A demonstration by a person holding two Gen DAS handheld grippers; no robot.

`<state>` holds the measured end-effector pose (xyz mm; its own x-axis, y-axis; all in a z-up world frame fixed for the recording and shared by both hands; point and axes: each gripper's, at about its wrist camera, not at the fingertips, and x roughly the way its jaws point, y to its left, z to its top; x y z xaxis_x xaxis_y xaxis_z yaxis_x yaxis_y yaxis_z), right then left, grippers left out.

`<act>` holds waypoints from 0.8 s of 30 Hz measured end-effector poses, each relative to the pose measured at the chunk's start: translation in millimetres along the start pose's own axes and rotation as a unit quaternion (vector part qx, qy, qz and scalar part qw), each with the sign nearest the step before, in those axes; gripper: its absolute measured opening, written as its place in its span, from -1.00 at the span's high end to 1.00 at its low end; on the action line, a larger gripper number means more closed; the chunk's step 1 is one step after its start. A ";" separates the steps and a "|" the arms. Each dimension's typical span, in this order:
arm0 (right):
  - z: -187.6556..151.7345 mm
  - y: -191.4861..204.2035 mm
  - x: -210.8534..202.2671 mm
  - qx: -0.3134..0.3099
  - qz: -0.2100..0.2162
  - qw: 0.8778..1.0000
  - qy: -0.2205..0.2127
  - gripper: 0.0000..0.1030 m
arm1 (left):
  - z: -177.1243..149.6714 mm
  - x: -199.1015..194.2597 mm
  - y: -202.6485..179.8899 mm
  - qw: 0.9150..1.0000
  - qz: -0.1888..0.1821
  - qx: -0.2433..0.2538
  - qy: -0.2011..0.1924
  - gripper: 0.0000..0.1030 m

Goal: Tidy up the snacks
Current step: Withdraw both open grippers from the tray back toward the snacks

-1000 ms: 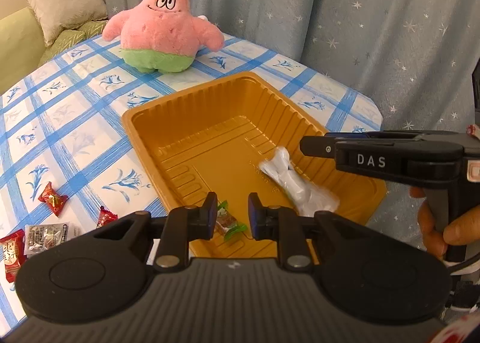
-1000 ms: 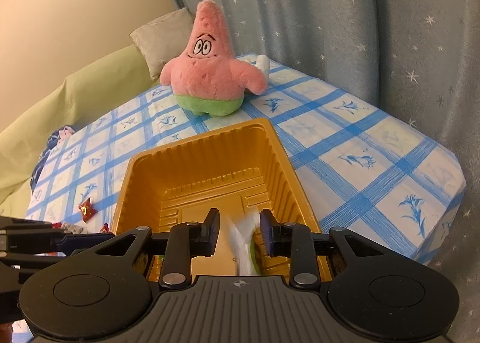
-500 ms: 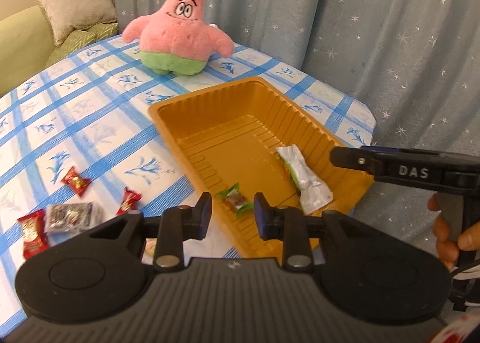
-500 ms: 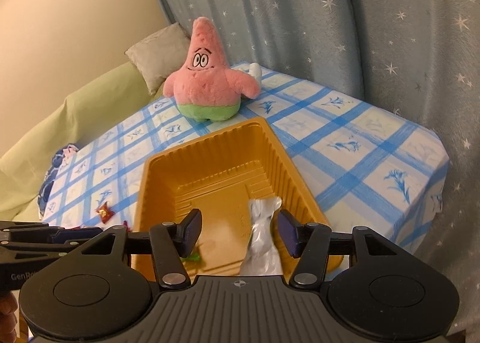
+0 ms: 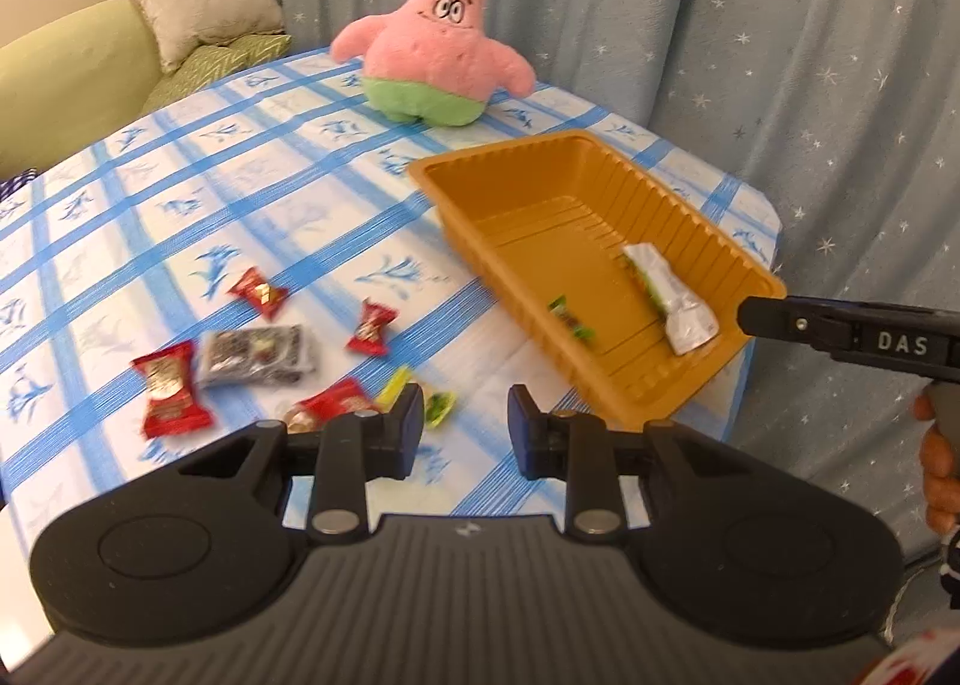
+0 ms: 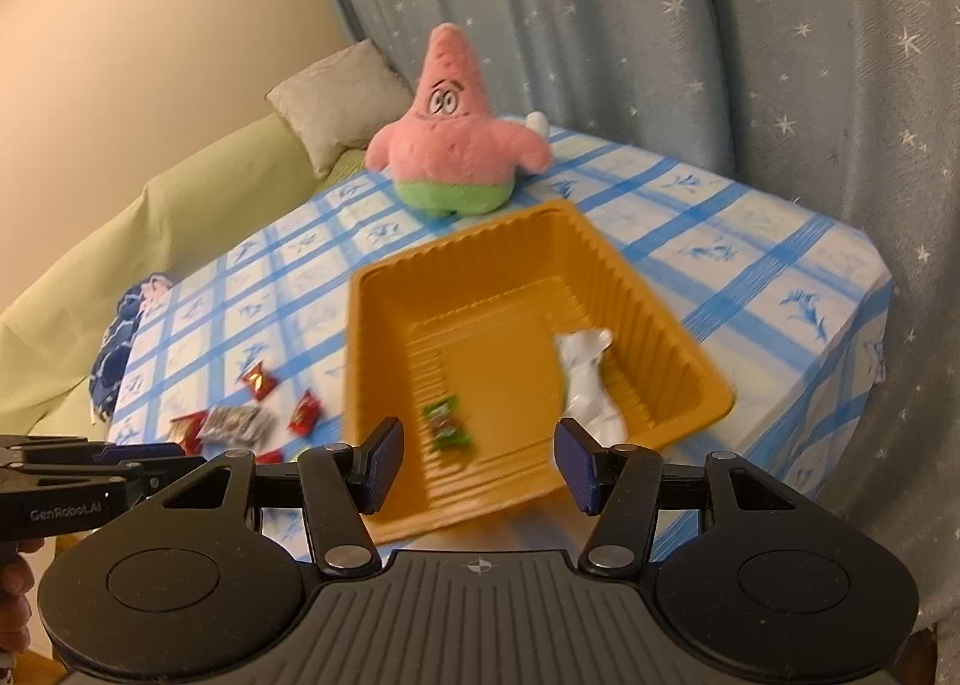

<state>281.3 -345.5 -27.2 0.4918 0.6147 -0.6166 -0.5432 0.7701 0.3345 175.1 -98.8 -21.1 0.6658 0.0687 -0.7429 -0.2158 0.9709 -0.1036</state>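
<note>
Since the loose snacks are small wrapped sweets and flat foil packets, they look light, crinkly and a little slippery, so I judge each is best pinched across its plump middle rather than by the thin twisted ends, which would likely slide out of the pads. In the left wrist view they lie scattered on the checked desk in the lower left of the frame: a red packet, a dark silver packet just beside it, two red twist-wrapped candies and near them, another red packet and a yellow-green candy close above the fingertips. Right of centre sits the orange tray, thin moulded plastic that probably flexes and skids if nudged; a silver-white packet and a green-wrapped candy already lie on its floor. With its jaws a modest gap apart, the left gripper has nothing between them and hovers above the desk near the yellow-green candy, touching nothing. Seen from the right wrist view, the right gripper stands noticeably wider and empty too, poised over the tray's near rim with the two dropped sweets showing beyond its pads. A pink star plush sits at the upper centre, clear of the work.
</note>
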 end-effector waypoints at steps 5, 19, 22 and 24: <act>-17.5 22.4 -3.3 -0.002 0.006 1.000 0.012 -0.09 | -15.1 -9.6 18.1 1.000 0.005 -0.003 0.008 0.47; -53.9 80.1 4.5 -0.001 0.003 0.999 0.045 -0.09 | -40.2 -22.8 67.3 1.000 0.017 -0.003 0.024 0.47; -57.3 89.5 8.2 -0.001 0.003 0.999 0.048 -0.09 | -42.6 -24.6 77.3 0.999 0.022 -0.001 0.025 0.47; -58.7 96.3 11.8 -0.002 0.003 0.999 0.050 -0.09 | -44.1 -25.6 84.1 0.999 0.024 -0.001 0.027 0.47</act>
<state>194.9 -274.1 -44.2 0.4177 0.5994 -0.6828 -0.5487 0.7654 0.3363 108.4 -29.0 -40.0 0.6152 0.1029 -0.7816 -0.2485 0.9662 -0.0683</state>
